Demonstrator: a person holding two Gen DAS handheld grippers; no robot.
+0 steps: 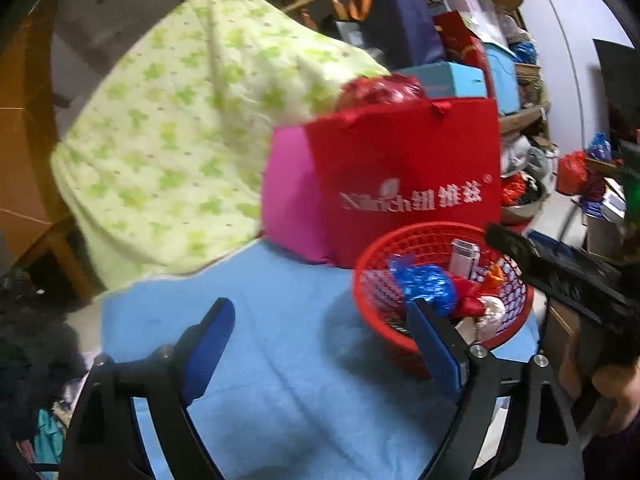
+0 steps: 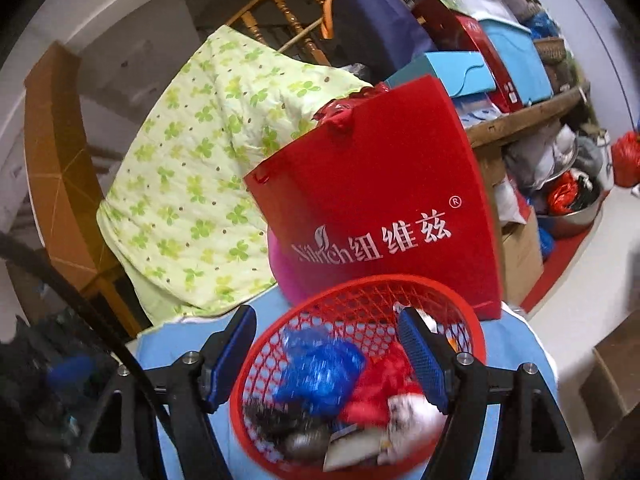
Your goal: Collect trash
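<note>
Trash sits piled in red mesh basket (image 2: 356, 312) on the blue-covered worktop (image 1: 256, 320): blue crinkled wrapper (image 2: 320, 368), red wrapper (image 2: 380, 392), white crumpled paper (image 2: 416, 412), dark bits at the bottom. Right gripper (image 2: 328, 352) hangs over basket, jaws apart, nothing between the pads, one finger outside the rim, the other above the contents. Left gripper (image 1: 320, 344) wide open and empty, over bare blue cover, its right finger just in front of the basket rim. Behind basket, touching or nearly: red shopping bag (image 2: 372, 216) with white lettering, pink bag (image 1: 292, 200) beside it. Green clover-print quilt (image 1: 168, 136) further left. Clutter of boxes behind.
</note>
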